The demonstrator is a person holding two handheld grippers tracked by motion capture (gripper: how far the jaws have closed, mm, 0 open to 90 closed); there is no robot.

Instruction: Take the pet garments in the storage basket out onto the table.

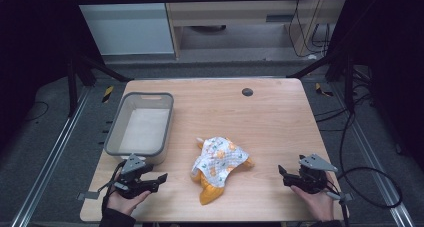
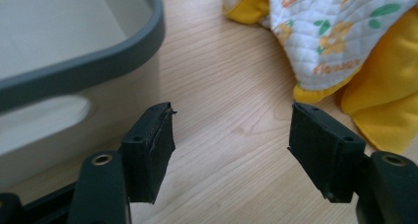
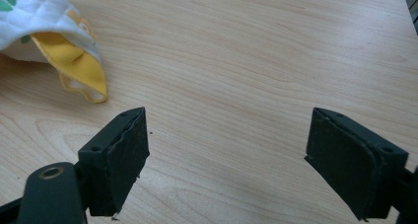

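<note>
Table (image 1: 270, 112): bin (image 1: 140, 129) at left; cloth bundle (image 1: 219, 164) at centre front, right of bin. Left gripper (image 1: 159, 181) before bin; right gripper (image 1: 284, 175) right of bundle.

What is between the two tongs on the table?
A crumpled yellow and white cloth lies between the left tongs and the right tongs, with bare wood on each side, as the high view shows.
</note>
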